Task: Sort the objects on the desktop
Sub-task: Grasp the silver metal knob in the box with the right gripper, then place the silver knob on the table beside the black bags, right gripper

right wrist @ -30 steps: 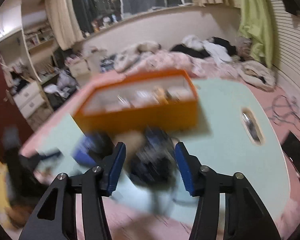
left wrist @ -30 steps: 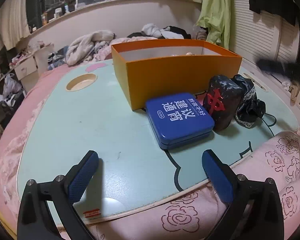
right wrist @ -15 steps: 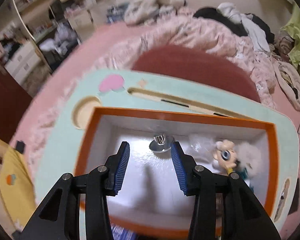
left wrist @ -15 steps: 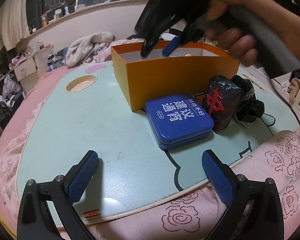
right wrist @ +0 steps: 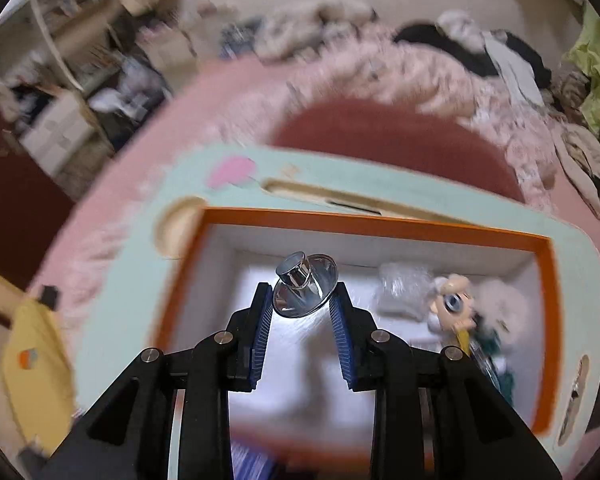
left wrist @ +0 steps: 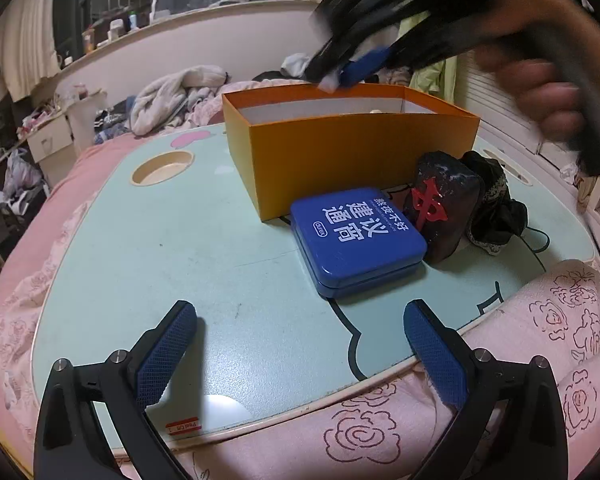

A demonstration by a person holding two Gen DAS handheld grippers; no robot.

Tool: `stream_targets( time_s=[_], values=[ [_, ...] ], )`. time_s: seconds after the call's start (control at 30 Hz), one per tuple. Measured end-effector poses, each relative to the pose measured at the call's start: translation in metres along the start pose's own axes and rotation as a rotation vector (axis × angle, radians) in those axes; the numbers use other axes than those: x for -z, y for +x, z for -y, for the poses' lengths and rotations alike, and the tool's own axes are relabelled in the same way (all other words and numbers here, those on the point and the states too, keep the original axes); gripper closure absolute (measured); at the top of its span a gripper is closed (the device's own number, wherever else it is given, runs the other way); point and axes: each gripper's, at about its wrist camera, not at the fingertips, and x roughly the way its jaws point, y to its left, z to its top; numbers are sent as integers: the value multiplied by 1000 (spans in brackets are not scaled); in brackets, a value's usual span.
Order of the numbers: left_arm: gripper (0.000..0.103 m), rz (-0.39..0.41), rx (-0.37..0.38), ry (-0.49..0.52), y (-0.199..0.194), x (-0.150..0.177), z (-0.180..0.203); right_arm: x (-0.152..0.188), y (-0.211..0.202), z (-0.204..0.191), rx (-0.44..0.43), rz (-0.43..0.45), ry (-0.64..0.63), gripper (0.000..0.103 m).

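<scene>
Right claw [right wrist: 302,312]: over the open orange cardboard box [right wrist: 380,226], half a second ago empty—now pinching a shiny chrome funnel-shaped knob [right wrist: 305,288].
Left claw [left wrist: 300,354]: spread, unmoved above the mint bench [left wrist: 140,240].
Meaning: knob is lifted, not deposited.
Waiting: blue rectangular tin [left wrist: 358,236].

- My right gripper [left wrist: 352,68] is a motion-blurred smear, upper right of the left view.
- Orange box [left wrist: 340,152] walls hide its contents there.
- Blue tin [right wrist: 252,460] is blurred, cut off below.

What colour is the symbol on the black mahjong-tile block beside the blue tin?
Red; the block shows best in the left wrist view.
</scene>
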Motion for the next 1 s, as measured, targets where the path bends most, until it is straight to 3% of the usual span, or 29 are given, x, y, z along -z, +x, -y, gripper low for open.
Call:
stream_targets(
  time_s=[0.17, 0.23, 0.37, 0.53, 0.57, 0.6, 0.67, 0.83, 0.93, 1.0],
  values=[
    [0, -1, -2, 0, -1, -1, 0, 47, -55, 10, -140, 38, 48, 72],
    [0, -1, -1, 1, -1, 0, -1, 64, -54, 14, -162, 14, 69, 72],
    [0, 0, -1, 1, -1, 0, -1, 81, -23, 23, -64, -24, 94, 71],
    [0, 1, -1, 0, -2, 0, 0, 83, -9, 31, -203, -16, 194, 69],
    [0, 1, -1, 0, -2, 0, 0, 84, -16, 30, -201, 13, 192, 64],
    [0, 1, -1, 0, -2, 0, 0, 86, -22, 30, -178, 40, 187, 51],
    [0, 1, -1, 0, -2, 0, 0, 94, -43, 30, -89, 113, 163, 37],
    [0, 2, -1, 0, -2, 1, 0, 138, -79, 38, 24, 193, 120, 37],
    [0, 2, -1, 0, -2, 1, -1, 174, -88, 45, 139, 245, 100, 37],
    [0, 1, -1, 0, -3, 1, -1, 195, -78, 56, 135, 210, 109, 37]
  ],
)
